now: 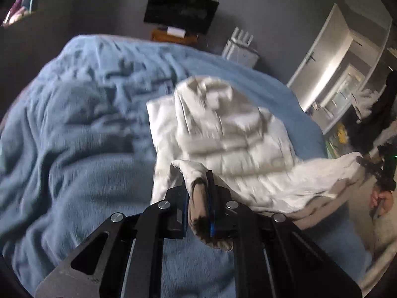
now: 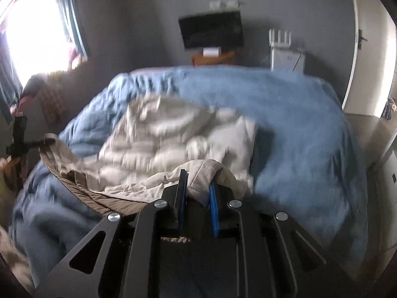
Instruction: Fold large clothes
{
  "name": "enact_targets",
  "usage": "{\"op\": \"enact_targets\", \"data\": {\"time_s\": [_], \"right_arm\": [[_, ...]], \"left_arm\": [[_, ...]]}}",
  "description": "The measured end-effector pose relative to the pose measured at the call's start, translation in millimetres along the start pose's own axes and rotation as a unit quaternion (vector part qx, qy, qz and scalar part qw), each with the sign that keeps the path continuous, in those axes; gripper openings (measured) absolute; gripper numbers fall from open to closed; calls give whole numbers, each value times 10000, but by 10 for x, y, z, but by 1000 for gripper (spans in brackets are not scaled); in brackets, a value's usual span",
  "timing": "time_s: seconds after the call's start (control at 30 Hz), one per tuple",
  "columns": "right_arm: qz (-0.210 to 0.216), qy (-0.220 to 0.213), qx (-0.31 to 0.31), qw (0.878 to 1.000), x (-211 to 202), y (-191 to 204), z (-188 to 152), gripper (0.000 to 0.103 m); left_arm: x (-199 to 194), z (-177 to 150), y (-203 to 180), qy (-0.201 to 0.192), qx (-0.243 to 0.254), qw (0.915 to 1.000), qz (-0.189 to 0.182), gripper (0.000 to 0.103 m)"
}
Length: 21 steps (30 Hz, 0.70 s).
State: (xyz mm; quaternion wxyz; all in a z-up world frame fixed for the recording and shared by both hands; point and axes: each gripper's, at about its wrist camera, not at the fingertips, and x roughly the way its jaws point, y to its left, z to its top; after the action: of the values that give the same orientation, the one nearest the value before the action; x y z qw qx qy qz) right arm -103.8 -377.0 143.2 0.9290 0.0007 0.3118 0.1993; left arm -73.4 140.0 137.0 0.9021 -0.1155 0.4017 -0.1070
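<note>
Fabric is pinched in both of our grippers, so we judge the step in hand to be the lift of the near hem, ready to carry it over as a fold.

From the left wrist view, our left gripper has its fingers pressed together on a bunched corner of the pale puffer jacket. The jacket lies on the blue blanket, toward the bed's right edge, its hood pointing at the far edge. Its shell looks smooth and quilted in soft horizontal ribs; the blanket is crinkled and matte. At the right of this view the right gripper holds the other corner, the hem stretched between the two.

From the right wrist view, our right gripper clamps a thick stitched edge of the jacket, with a tan lining showing beneath the hem. The left gripper shows small at the left, holding the hem's far end. The picture is blurred, so finer seams we cannot tell.

Next, we think, both corners must travel together toward the hood, kept level and taut, since padded cloth springs back and slides on itself.
</note>
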Motion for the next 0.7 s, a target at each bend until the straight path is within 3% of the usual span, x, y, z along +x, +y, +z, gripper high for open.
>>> {"op": "enact_targets", "data": {"time_s": [0.17,0.37,0.57,0.7], "right_arm": [[-13,-471,448,9979,466,-221,502,14],[-392,-821,983,9910,1204,-541,921,14],[-476,-787,1654,9819,1954,-900,1040,14],[-604,-641,1712,9813,2335,-1058,1020,14]], "left_arm": [[286,586,42,-336,-87,9994,24,12],[880,1221,113,-480,-136,9980,399,12],[1756,1510,280,-123,-194,9955,918,13],[2184,1526,403,32,-293,9944,1019,13]]}}
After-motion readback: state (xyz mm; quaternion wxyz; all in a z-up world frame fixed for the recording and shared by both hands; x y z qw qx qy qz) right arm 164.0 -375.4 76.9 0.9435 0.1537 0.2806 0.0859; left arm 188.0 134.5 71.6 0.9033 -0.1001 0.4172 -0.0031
